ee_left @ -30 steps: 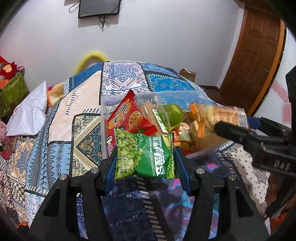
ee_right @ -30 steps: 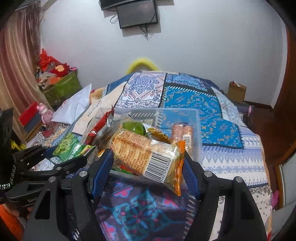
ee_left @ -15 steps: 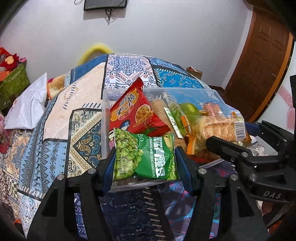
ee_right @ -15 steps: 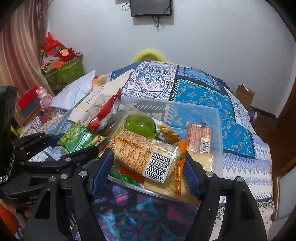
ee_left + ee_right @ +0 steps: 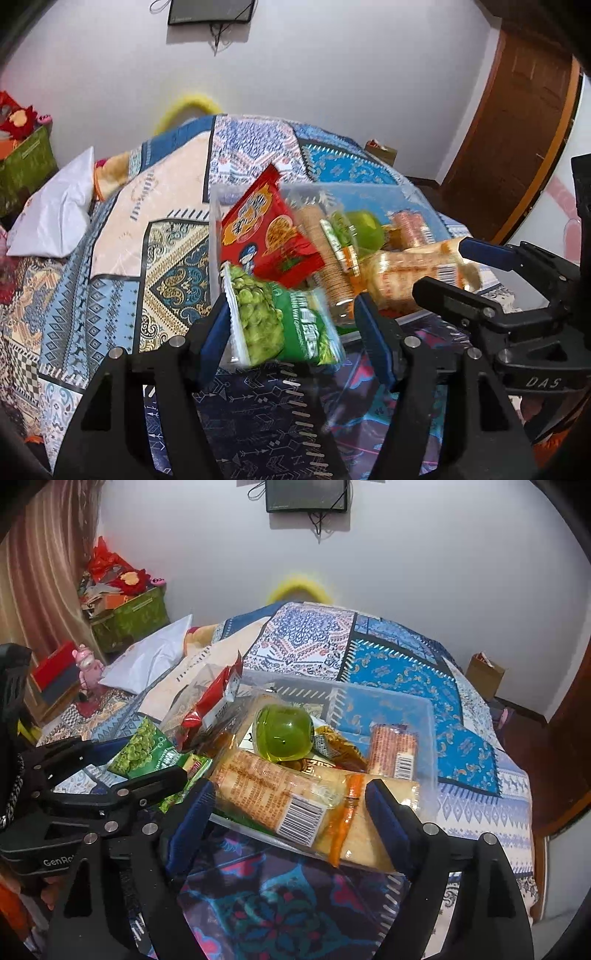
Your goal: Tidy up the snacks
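On the left wrist view, left gripper [image 5: 291, 325] sits low centre, blue pads spread wide. Green pea packet [image 5: 284, 325] lies between them, touching the left pad; gap shows at the right pad, packet blurred, so a real grip cannot be told. Packet hangs at the near edge of the clear plastic bin [image 5: 216, 236] on the patterned bedspread [image 5: 122, 258]. Behind it in the bin: red snack bag [image 5: 266, 232] leaning upright, round cracker sleeve [image 5: 325, 254], green jelly cup [image 5: 364, 229]. Right gripper [image 5: 443, 269] reaches in from the right, orange cracker pack [image 5: 410, 269] between its fingers, over the bin's right side. White pillow [image 5: 55, 218] far left, wooden door [image 5: 517, 140] far right.

Over on the right wrist view, right gripper [image 5: 291, 812] is bottom centre, jaws wide apart. Orange cracker pack [image 5: 288, 797] lies across between the pads, barcode facing the camera, resting on the bin's [image 5: 428, 738] near rim; pads look near both ends but contact is not clear, cannot tell if clamped. Green jelly cup [image 5: 284, 734] just behind it, small barcode packet [image 5: 393, 751] to its right in the bin. Left gripper [image 5: 140, 764] at left with the green pea packet [image 5: 144, 749] at its fingers, beside the red snack bag [image 5: 210, 705]. Wall TV [image 5: 306, 494] up top.
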Tool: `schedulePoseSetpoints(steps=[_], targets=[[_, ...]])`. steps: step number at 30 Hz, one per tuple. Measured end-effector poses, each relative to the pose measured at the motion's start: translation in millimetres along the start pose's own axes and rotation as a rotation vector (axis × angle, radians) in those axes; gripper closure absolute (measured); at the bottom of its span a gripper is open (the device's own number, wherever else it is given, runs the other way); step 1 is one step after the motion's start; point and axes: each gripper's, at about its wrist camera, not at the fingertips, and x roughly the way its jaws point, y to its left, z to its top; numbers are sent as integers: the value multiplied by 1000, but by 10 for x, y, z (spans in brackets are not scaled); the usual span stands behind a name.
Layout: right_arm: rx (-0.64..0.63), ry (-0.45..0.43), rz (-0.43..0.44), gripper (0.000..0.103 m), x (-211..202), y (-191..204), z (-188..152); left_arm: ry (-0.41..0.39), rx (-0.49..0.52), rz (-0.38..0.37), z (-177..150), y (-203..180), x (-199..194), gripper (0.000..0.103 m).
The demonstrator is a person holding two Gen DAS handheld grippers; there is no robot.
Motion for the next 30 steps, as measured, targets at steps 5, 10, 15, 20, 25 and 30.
schedulePoseSetpoints(steps=[5, 10, 15, 20, 25, 30], targets=[[31, -34, 6, 22, -196, -57, 8, -23, 12, 1, 43, -63, -168, 37], [57, -79, 9, 21, -452, -93, 17, -67, 20, 20, 129, -86, -393, 37], [74, -137, 8, 21, -752, -100, 22, -133, 31, 29, 192, -142, -748, 37], [94, -209, 17, 21, -1110, -79, -9, -231, 61, 22, 183, -302, -1260, 37], [109, -297, 29, 20, -1514, -41, -83, -340, 71, 0, 109, -449, -1751, 24], [114, -394, 30, 2, -1861, 30, -191, -429, 81, -18, -20, -581, -2174, 10]])
